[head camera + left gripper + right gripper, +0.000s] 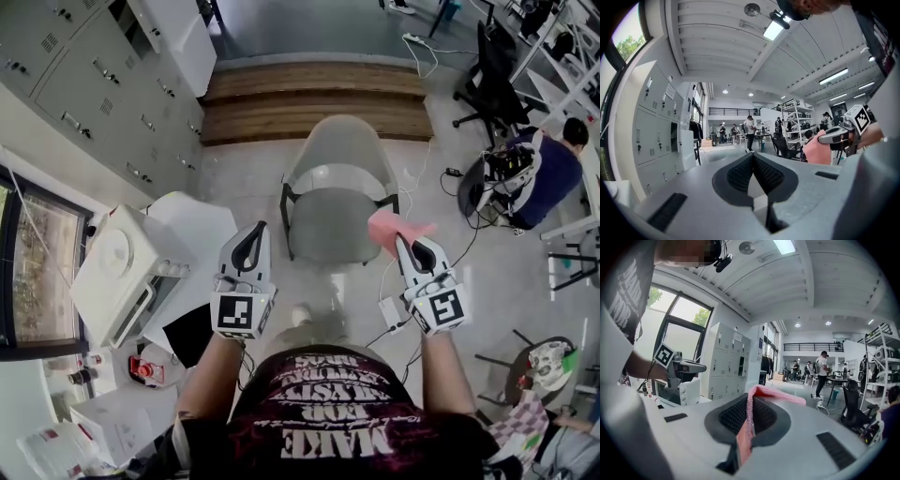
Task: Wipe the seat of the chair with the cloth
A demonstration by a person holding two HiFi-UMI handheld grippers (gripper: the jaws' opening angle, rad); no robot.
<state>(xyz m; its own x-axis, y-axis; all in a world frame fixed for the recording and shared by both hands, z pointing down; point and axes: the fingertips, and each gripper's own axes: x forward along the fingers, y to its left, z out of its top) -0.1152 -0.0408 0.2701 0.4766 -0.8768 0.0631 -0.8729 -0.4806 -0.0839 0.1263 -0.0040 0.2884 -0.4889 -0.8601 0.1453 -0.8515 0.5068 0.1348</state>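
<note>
A grey chair (336,187) with a grey seat (333,227) stands on the floor ahead of me in the head view. My right gripper (403,240) is shut on a pink cloth (392,228), which sticks out past the jaws beside the seat's right edge. In the right gripper view the cloth (749,423) is pinched between the dark pads. My left gripper (252,236) is held left of the chair's front, shut with nothing between its fingers (740,176). From the left gripper view, the cloth (816,149) and the right gripper (834,136) show at the right.
A white table (192,225) carrying a white machine (122,274) stands at the left, with grey lockers (103,89) behind. Wooden steps (314,98) lie beyond the chair. A seated person (544,169) and a black office chair (492,80) are at the right. Cables (394,314) trail on the floor.
</note>
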